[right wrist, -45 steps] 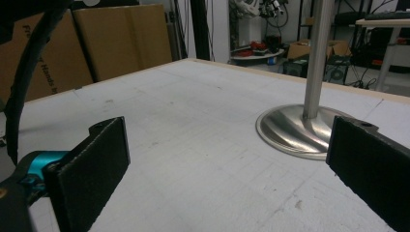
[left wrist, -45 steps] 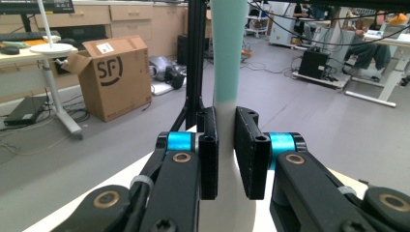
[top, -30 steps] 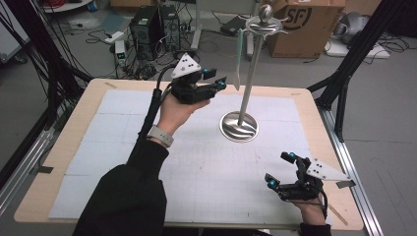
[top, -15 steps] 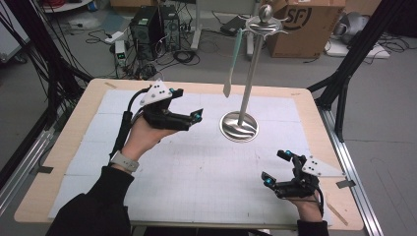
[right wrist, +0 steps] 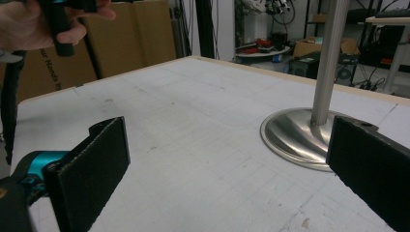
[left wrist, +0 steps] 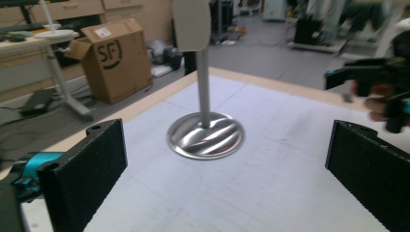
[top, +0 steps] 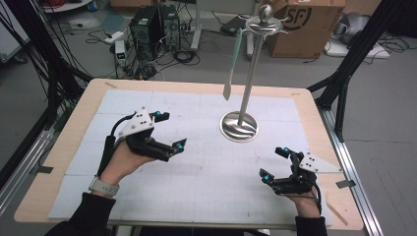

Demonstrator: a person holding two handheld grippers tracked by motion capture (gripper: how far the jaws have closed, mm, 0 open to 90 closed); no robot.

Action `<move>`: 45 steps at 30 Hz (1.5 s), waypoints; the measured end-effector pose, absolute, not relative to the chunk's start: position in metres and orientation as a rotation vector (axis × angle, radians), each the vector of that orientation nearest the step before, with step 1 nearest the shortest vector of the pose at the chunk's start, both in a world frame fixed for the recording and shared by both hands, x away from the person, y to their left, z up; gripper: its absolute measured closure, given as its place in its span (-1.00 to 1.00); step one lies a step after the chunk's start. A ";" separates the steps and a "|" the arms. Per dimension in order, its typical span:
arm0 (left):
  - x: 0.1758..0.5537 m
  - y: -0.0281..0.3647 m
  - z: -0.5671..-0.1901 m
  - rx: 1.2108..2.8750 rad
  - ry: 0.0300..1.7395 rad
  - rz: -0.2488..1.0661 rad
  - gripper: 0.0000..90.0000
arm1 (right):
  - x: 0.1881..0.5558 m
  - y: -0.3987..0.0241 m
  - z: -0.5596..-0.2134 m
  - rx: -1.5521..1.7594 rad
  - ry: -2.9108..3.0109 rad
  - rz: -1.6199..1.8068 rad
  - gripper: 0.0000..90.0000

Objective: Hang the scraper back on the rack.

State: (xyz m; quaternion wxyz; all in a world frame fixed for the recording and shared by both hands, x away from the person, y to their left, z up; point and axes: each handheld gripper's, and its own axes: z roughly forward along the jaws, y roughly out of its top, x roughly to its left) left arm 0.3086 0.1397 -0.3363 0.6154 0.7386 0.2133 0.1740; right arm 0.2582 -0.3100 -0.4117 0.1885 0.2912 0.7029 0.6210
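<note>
On the white mat [top: 147, 206], we are holding the left gripper [top: 169, 132] with jaws just opened wide and empty, the right gripper [top: 274, 163] likewise open, spatula [top: 232, 64] hanging on the stand [top: 239, 126].

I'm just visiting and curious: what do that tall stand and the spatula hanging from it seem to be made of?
The stand looks like polished metal, probably steel: its round base mirrors the room in bright wavy streaks, and the pole has a brushed silver sheen. The spatula seems to be silicone or soft plastic: matte, pale green handle, cream blade, no glints. That is only a guess from its look.
</note>
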 end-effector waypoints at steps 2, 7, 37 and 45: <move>0.302 0.149 -0.346 1.687 0.493 0.414 -0.96 | 0.258 -0.310 -0.412 0.821 1.980 1.748 -0.99; 0.291 0.167 -0.366 1.671 0.518 0.427 -0.96 | 0.257 -0.308 -0.412 0.816 1.981 1.739 -0.99; 0.248 0.257 -0.432 1.524 0.736 0.538 -0.96 | 0.258 -0.298 -0.417 0.826 2.008 1.724 -0.99; 0.236 0.267 -0.440 1.511 0.760 0.565 -0.96 | 0.259 -0.300 -0.418 0.834 2.001 1.715 -0.99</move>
